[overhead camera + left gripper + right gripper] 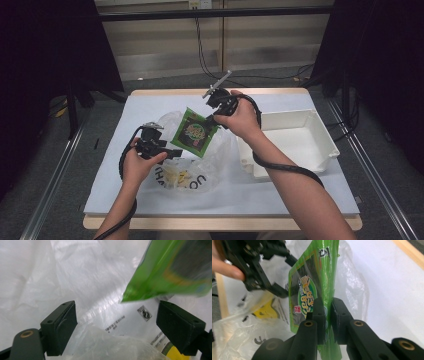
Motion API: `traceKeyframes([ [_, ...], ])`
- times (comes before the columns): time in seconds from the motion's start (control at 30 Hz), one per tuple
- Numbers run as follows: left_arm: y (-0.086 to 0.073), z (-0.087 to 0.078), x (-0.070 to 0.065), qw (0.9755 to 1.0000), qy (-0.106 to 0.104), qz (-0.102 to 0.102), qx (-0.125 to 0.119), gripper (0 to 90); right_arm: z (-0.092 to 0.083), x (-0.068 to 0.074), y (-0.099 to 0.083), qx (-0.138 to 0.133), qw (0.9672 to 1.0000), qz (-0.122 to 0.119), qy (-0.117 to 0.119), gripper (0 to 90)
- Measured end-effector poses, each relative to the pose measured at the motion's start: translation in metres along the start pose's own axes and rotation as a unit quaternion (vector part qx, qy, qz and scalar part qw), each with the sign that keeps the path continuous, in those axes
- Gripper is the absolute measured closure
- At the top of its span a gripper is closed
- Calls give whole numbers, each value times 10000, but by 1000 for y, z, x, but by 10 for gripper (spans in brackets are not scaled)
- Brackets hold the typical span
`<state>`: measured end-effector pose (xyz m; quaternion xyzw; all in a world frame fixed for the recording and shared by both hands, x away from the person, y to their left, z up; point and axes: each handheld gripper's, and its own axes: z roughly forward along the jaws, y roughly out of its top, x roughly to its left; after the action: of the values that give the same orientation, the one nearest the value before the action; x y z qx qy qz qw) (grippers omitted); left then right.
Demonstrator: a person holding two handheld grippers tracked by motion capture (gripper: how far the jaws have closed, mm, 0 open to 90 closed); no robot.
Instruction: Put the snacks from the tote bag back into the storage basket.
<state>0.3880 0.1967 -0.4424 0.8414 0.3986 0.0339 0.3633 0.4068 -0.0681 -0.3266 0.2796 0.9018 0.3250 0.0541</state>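
Black jaws of the right gripper [327, 312] pinch only one edge of the green snack packet [194, 132], which hangs in the air above the clear plastic bag [187, 172] on the table. Slick foil could slide out of so narrow a grip. Below it the left gripper [176, 151] stands wide open with nothing in it, so the loose bag may snag the packet's lower corner.
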Motion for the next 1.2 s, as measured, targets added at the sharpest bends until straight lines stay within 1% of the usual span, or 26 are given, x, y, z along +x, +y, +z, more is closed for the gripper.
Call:
traceKeyframes([
  [0.03, 0, 0, 0, 10000, -30, -15, 22, 166, -3, 1, 2, 23, 10000, -41, -41, 829],
  [0.1, -1, 0, 0, 10000, 0, -32, 17, 166, -7, 2, 4, 18, 9999, -97, -105, 827],
  [0.13, -1, 1, 0, 10000, 8, 2, 65, 166, -10, 2, 6, -1, 9999, -104, -110, 824],
  [0.2, -1, 2, 0, 10000, -2, -13, 56, 165, -15, 2, 8, -72, 9999, -76, -129, 824],
  [0.23, -2, 3, -1, 10000, 1, -82, 21, 165, -17, 2, 9, -81, 9999, -81, -128, 824],
  [0.27, -2, 4, -1, 10000, 0, -49, 72, 165, -19, 1, 10, -84, 9998, -94, -133, 822],
  [0.3, -2, 4, -1, 10000, 29, -53, 66, 164, -21, 1, 11, -110, 9998, -91, -155, 822],
  [0.37, -2, 4, -1, 9999, 19, -49, 98, 161, -26, 0, 13, -140, 9997, -115, -172, 821],
  [0.43, -2, 5, -1, 9999, 44, -29, 130, 161, -33, 0, 16, -207, 9996, -78, -176, 820],
  [0.47, -2, 5, 0, 9998, 22, 3, 201, 160, -36, -1, 17, -219, 9995, -77, -194, 816],
  [0.53, -3, 8, 0, 9998, 35, -75, 178, 158, -42, -2, 20, -148, 9996, -106, -236, 814],
  [0.6, -3, 9, 2, 9997, 49, -33, 237, 157, -47, -3, 22, -172, 9994, -129, -259, 814],
  [0.63, -3, 10, 2, 9997, 51, -15, 244, 157, -50, -3, 23, -186, 9995, -123, -232, 814],
  [0.67, -3, 11, 1, 9997, 56, -57, 216, 157, -53, -4, 24, -217, 9995, -90, -218, 815],
  [0.7, -3, 11, 2, 9996, 61, 1, 278, 157, -55, -4, 24, -247, 9995, -62, -205, 815],
  [0.73, -4, 11, 1, 9995, 53, -9, 302, 157, -58, -5, 25, -273, 9994, -45, -214, 815],
  [0.77, -4, 12, 1, 9996, 84, -22, 251, 157, -61, -6, 26, -301, 9993, -29, -236, 815],
  [0.8, -4, 12, 2, 9995, 77, 39, 319, 157, -64, -7, 28, -332, 9991, -54, -252, 815],
  [0.83, -4, 12, 2, 9994, 86, 43, 318, 157, -67, -8, 29, -331, 9991, -38, -256, 815],
  [0.87, -4, 12, 2, 9995, 76, 35, 309, 156, -71, -10, 31, -398, 9989, -27, -258, 815],
  [0.93, -4, 12, 1, 9996, 69, -34, 271, 155, -78, -11, 33, -466, 9986, 18, -262, 815],
  [1.0, -4, 11, 2, 9996, 74, 15, 289, 152, -84, -13, 34, -469, 9984, -4, -324, 815],
  [1.03, -4, 11, 0, 9997, 66, -36, 235, 152, -87, -13, 35, -443, 9983, -23, -367, 815],
  [1.07, -4, 10, 0, 9997, 32, -30, 228, 151, -91, -14, 35, -435, 9982, -29, -404, 815],
  [1.17, -3, 10, -2, 9997, 65, 28, 222, 151, -98, -17, 34, -468, 9980, -11, -414, 815],
  [1.2, -3, 10, -3, 9997, 43, 17, 230, 151, -100, -17, 34, -473, 9980, 33, -421, 815],
])
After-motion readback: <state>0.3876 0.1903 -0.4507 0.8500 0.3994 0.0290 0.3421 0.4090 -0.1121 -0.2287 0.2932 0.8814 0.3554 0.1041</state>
